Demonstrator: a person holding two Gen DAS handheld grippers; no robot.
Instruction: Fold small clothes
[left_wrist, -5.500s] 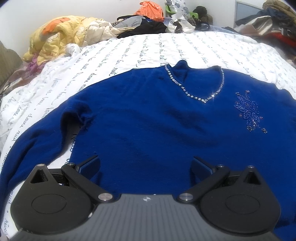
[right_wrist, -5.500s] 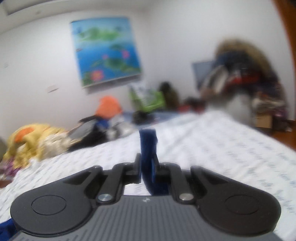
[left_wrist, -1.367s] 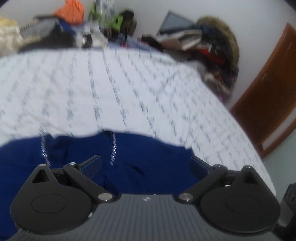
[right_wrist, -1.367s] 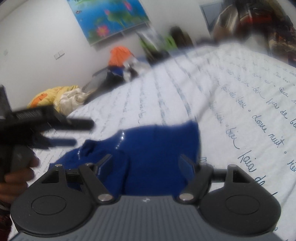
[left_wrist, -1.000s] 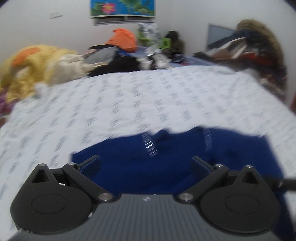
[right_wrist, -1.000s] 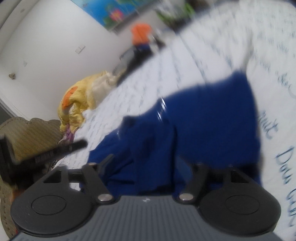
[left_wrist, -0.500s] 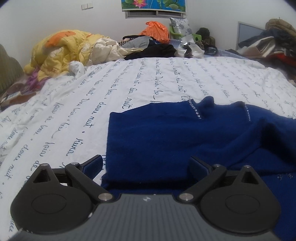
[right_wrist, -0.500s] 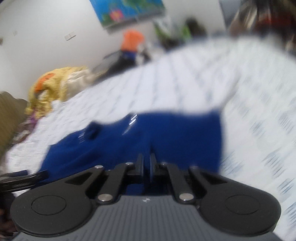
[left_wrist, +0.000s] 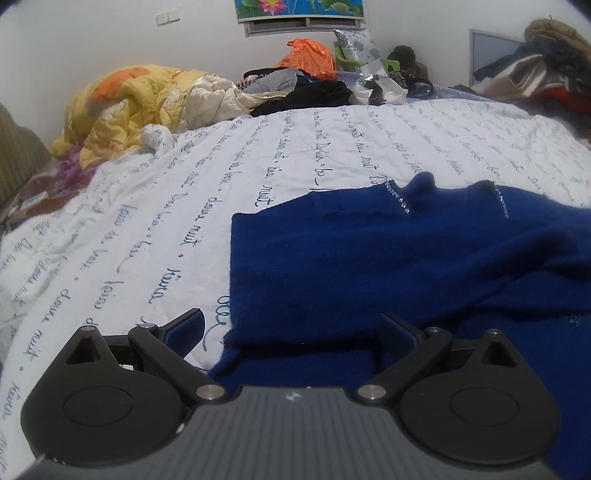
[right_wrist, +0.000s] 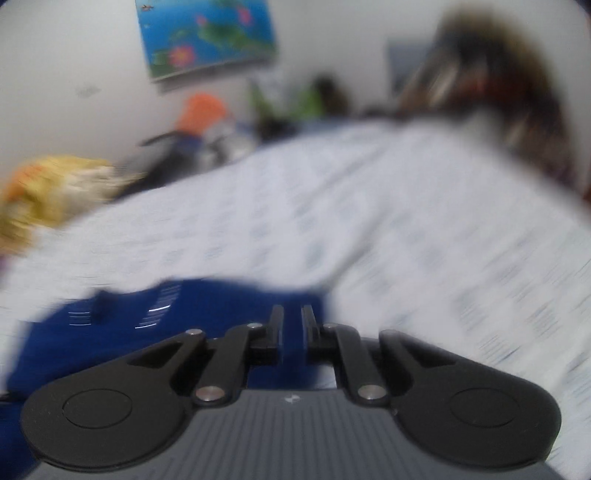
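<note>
Both views look forward along a hand-held gripper, tilted down over a bed (left_wrist: 332, 155) covered in a white sheet printed with script. The left wrist view sits low and close above the blue sweater (left_wrist: 369, 266), facing the wall poster (left_wrist: 299, 7) beyond the bed's far end, sharp throughout. The right wrist view, heavily blurred, faces the same way from close over the sweater's (right_wrist: 207, 317) right edge. Both take in the sweater, the sheet, the poster (right_wrist: 207, 33) and the clutter along the far side of the bed.
</note>
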